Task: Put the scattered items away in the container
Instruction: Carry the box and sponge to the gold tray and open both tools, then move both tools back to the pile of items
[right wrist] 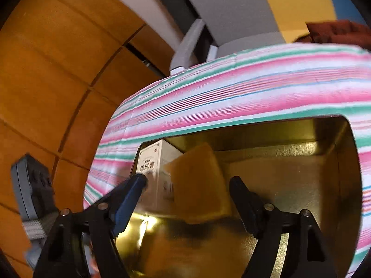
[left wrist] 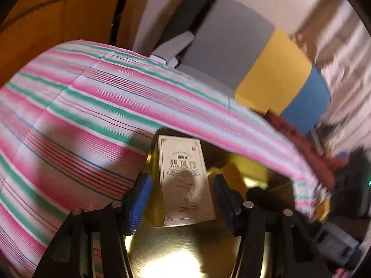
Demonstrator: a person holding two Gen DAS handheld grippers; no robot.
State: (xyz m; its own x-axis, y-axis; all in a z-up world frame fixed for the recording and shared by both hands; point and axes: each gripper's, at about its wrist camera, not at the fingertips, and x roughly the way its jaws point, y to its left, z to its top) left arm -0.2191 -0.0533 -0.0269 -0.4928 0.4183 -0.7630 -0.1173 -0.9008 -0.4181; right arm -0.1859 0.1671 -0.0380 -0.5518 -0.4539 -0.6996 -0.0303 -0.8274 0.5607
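Inside the gold tin (left wrist: 185, 250), a cream carton (left wrist: 185, 180) printed 热风膏 stands against its wall; beside it, a tan pad (right wrist: 199, 183) leans. Left claw (left wrist: 183, 199) spread apart, empty, straddling the carton. Right claw (right wrist: 189, 192) likewise agape. Striped cloth (left wrist: 81, 120) surrounds the tin.

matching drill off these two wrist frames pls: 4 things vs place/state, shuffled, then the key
Things:
1. white carton
2. yellow sponge
3. left hand-held gripper
4. striped cloth

Place or state:
A. covers the table around the gold tin
B. open, a finger on each side of the carton, not clamped
C. stands upright inside the tin, printed face toward the left wrist camera
D. leans tilted in the tin beside the carton, between the open fingers of the right hand-held gripper

Pairs: 1-C, 2-D, 3-B, 4-A
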